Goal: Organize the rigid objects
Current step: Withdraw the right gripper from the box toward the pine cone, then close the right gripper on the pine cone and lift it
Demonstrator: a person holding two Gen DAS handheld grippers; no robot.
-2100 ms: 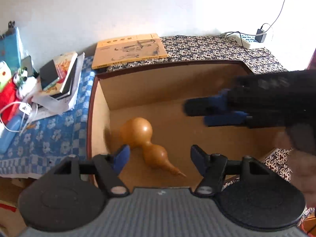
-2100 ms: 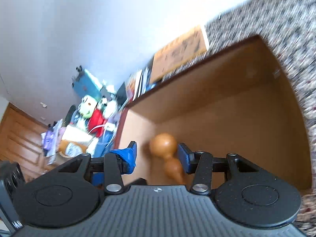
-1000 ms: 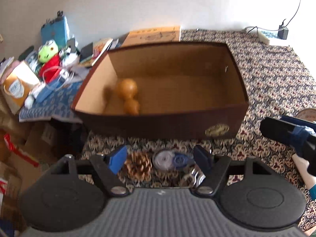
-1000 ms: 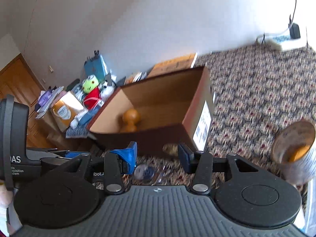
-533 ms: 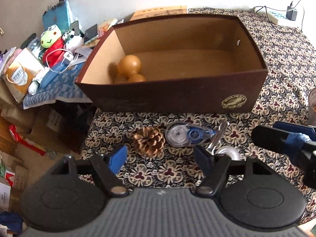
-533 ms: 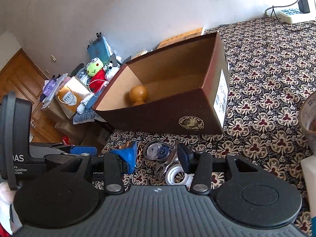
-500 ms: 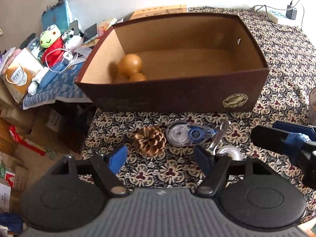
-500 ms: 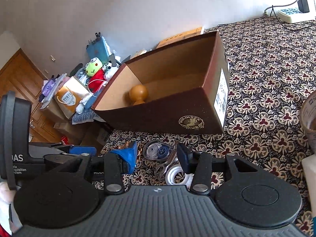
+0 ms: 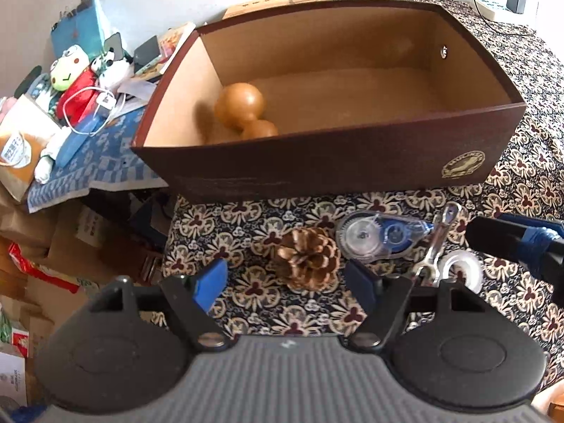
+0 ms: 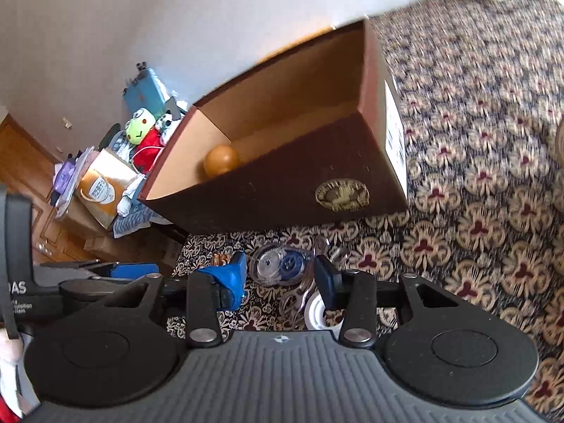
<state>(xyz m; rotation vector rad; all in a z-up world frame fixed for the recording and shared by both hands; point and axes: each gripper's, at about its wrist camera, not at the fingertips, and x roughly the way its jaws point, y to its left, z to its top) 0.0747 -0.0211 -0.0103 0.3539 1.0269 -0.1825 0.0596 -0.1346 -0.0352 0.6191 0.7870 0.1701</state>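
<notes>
A brown gourd [image 9: 243, 109] lies in the left end of the brown cardboard box [image 9: 317, 165]. On the patterned cloth in front of the box lie a pinecone [image 9: 306, 257], a clear correction tape dispenser [image 9: 380, 238], a metal clip [image 9: 437, 243] and a white tape roll [image 9: 461, 269]. My left gripper [image 9: 285, 282] is open, hanging over the pinecone with nothing held. My right gripper [image 10: 278, 278] hovers over the correction tape dispenser [image 10: 280, 264]. Its jaws are closing, and the pads touch nothing. The metal clip [image 10: 303, 292] and tape roll [image 10: 317, 310] lie just under its right finger.
A side table [image 9: 88, 151] left of the box holds plush toys [image 9: 70, 81], books and a paper bag. Cardboard boxes [image 9: 53, 246] sit on the floor below the cloth's left edge. A power strip [image 9: 493, 3] with cables lies at the far back right.
Both grippers have pulled back out of the box, where the gourd stays, and sunk toward the small items in front of it. The right jaws stand narrower.
</notes>
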